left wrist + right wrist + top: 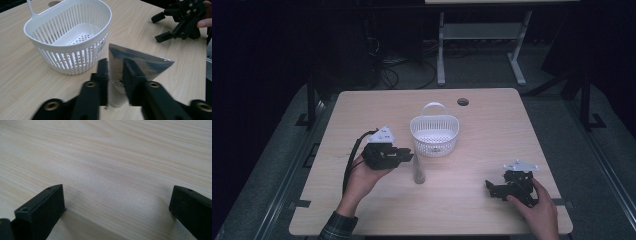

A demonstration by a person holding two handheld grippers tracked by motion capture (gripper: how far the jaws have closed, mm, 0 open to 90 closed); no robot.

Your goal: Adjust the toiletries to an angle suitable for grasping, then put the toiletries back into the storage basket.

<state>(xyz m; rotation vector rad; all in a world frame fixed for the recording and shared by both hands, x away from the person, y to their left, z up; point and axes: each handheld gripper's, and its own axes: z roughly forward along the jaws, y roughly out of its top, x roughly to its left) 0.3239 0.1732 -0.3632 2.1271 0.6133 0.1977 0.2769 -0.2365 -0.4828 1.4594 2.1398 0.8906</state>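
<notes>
Pale wood table (492,125) carries a white slatted basket (434,135) at its middle; just near of it stands a silvery tube (418,172), cap down. My reading: the tube is bound for the basket, so the next move calls for a firm squeeze, then a lift over the rim. The left gripper (115,75) brackets the tube narrowly; whether the pads press I cannot tell. The right gripper (116,202) rests wide on bare wood at the near right. The high view places everything; the left gripper view adds the tube's crimped end.
</notes>
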